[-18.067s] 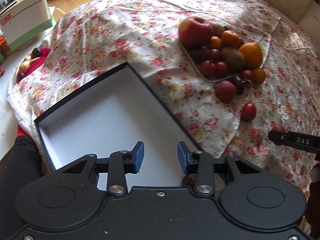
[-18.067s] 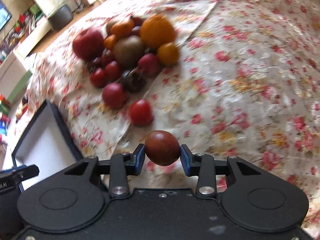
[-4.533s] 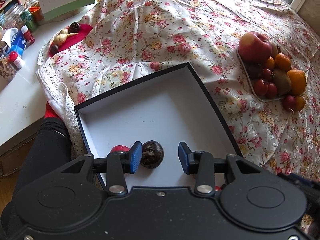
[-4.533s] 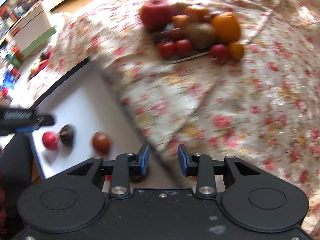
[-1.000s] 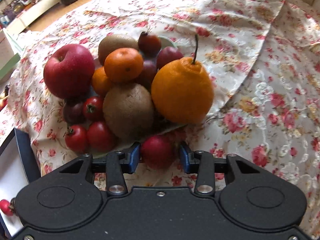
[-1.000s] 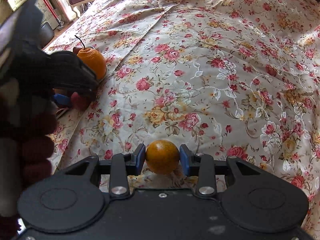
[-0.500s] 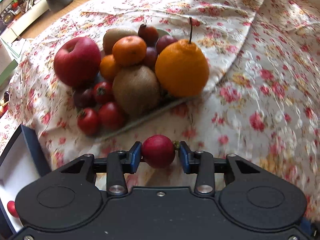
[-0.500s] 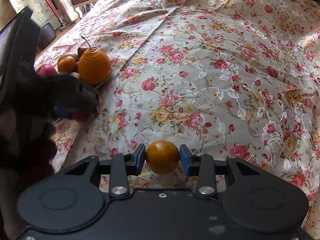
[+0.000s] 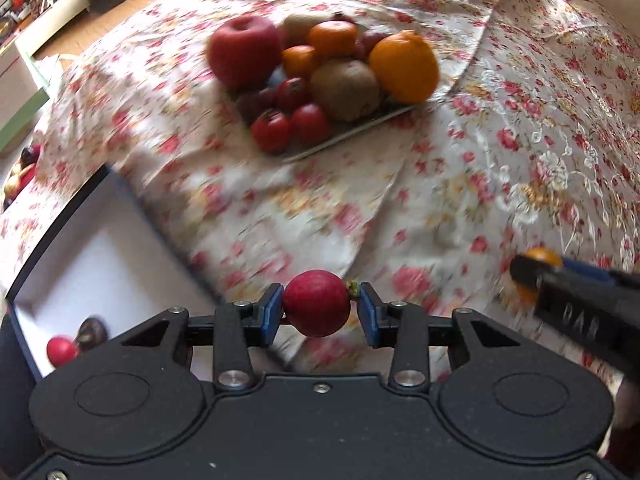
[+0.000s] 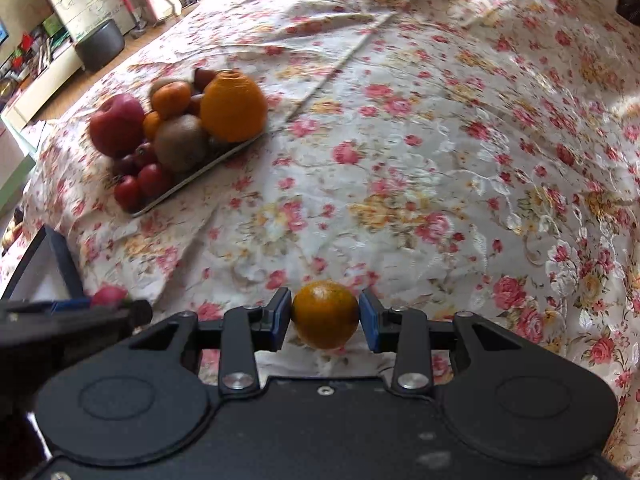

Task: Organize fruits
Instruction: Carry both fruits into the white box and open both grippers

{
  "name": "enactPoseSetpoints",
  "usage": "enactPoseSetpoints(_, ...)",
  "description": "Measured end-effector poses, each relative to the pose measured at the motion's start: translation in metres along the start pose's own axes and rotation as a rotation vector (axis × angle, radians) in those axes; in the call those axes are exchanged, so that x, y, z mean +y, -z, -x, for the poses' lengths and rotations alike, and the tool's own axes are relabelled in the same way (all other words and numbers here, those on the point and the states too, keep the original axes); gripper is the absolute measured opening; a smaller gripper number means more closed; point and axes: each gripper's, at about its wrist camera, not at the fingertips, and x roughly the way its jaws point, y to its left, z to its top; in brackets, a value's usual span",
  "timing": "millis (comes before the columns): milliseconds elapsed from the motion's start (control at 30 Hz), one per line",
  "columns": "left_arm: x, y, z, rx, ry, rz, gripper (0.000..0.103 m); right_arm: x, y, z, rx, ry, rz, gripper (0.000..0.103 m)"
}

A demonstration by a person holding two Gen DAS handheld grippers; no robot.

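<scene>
My left gripper is shut on a small red fruit, lifted over the flowered cloth between the plate and the box. A small orange sits clamped in my right gripper, which also shows at the right edge of the left wrist view. The plate farther back carries a red apple, a kiwi, a large orange, tangerines and several small red fruits. The dark box with a white floor lies at lower left, with a red fruit and a dark fruit inside.
A flowered tablecloth covers the whole table, with folds behind the plate. A grey pot and shelves stand beyond the table's far left edge. The box's dark wall rises at the left in the right wrist view.
My left gripper has drawn back from the plate with the red fruit, toward the box, which now shows more of its floor. The right gripper has shifted slightly with its orange.
</scene>
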Motion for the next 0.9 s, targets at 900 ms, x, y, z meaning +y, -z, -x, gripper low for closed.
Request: enactPoseSetpoints(900,0.219,0.036,0.022,-0.009,-0.075,0.416,0.048,0.215,0.041,-0.014,0.123,-0.137,0.288,0.038)
